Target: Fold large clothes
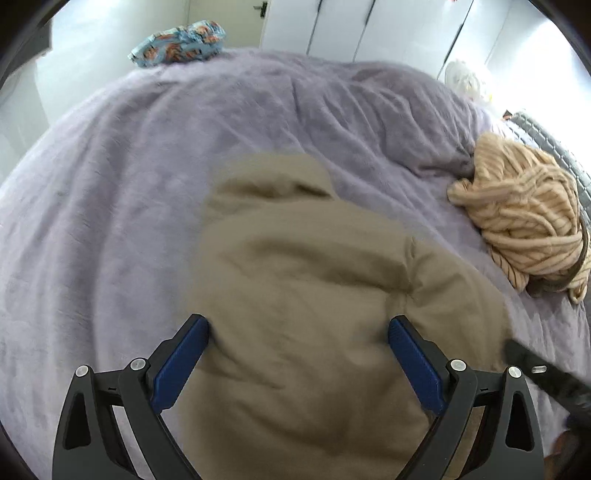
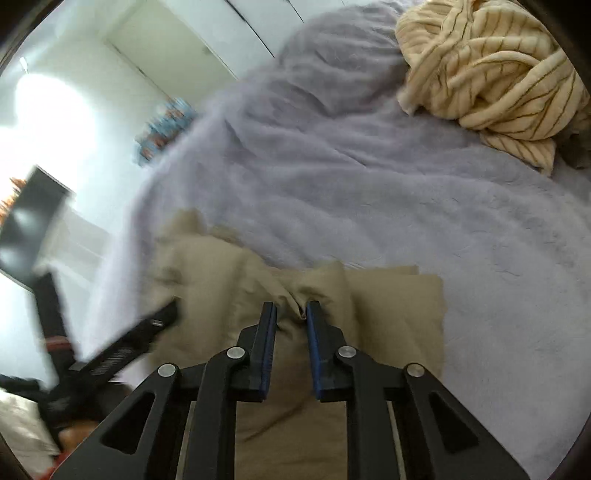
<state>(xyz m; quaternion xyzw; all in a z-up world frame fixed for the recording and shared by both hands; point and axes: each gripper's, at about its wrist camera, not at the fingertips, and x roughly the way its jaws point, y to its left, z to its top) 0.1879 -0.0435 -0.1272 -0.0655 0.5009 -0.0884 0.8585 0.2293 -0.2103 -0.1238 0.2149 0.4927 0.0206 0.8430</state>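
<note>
— Khaki cloth is what we have under both tools: the khaki garment [image 1: 306, 295] lies bunched on the bed's lilac fleece blanket [image 1: 110, 192], on the near part of it.

— How does our left tool [image 1: 298, 328] stand?

— Its blue pads are spread wide, hovering over the garment with nothing between them that we can see gripped.

— And our right tool [image 2: 291, 314]?

— Nearly closed, with a narrow gap. A raised fold of the garment [image 2: 321, 291] sits right at its tips, pinched between the pads.

— What else is near the garment?

— A cream striped garment [image 1: 524, 218] lies crumpled beyond the khaki one, to its right, apart from it. Far past the khaki garment, at the blanket's far edge, sits a blue patterned bundle [image 1: 177, 42]. White cupboard doors [image 1: 354, 26] stand behind the bed.
</note>
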